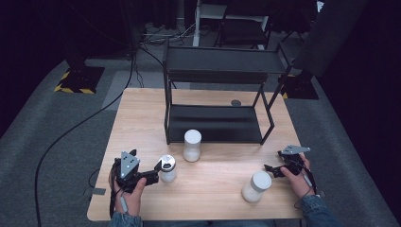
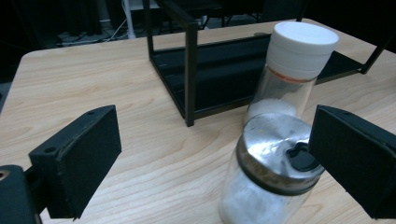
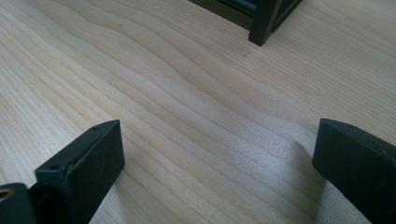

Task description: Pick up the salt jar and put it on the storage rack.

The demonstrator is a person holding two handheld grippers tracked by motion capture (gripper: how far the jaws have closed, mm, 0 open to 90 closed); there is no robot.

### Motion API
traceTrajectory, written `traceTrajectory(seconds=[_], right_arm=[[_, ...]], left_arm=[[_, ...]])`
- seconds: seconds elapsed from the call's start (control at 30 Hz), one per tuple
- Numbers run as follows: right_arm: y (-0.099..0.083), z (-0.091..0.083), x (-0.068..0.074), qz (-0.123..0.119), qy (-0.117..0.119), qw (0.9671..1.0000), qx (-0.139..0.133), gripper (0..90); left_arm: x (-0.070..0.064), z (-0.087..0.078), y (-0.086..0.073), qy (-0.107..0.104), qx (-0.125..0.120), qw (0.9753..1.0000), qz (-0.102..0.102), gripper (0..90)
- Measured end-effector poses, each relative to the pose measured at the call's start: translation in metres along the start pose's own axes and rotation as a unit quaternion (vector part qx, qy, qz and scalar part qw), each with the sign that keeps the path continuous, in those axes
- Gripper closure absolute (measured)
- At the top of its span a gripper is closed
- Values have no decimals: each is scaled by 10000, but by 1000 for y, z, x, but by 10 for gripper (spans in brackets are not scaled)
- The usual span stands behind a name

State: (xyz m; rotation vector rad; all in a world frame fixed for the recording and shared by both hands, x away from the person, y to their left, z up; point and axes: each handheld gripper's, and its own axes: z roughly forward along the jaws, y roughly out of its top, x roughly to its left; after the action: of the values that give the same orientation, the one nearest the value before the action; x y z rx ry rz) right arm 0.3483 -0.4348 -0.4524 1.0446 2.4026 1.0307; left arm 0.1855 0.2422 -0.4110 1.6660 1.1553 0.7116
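I see the table [image 1: 213, 189] carrying a black rack [image 1: 215, 94] ahead of both grippers. My left gripper [image 2: 210, 154] stands wide open, the steel-lidded jar [image 2: 271, 172] between its jaws against the right one, untouched by the left. My right gripper [image 3: 219, 163] is open over bare wood.

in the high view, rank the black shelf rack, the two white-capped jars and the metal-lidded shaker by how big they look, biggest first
1. Black shelf rack, by far the largest.
2. and 3. White-capped jar near the rack and white-capped jar by the right gripper: they look alike, and the second sits nearer the camera, so no ranking.
4. Metal-lidded shaker, smallest.
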Motion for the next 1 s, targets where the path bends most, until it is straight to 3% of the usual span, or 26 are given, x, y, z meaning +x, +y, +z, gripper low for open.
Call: traceTrajectory(seconds=[0.53,0.77,1.0], right_arm=[[0,0,0,-8,17,10000,-2,17],[-1,0,0,-11,17,10000,-3,17],[-1,-1,0,-14,20,10000,-3,18]], left_arm=[[-17,14,4,-179,-150,9997,-5,13],[-24,20,5,-257,-134,9995,88,12],[-25,25,1,-286,-100,9995,-41,11]])
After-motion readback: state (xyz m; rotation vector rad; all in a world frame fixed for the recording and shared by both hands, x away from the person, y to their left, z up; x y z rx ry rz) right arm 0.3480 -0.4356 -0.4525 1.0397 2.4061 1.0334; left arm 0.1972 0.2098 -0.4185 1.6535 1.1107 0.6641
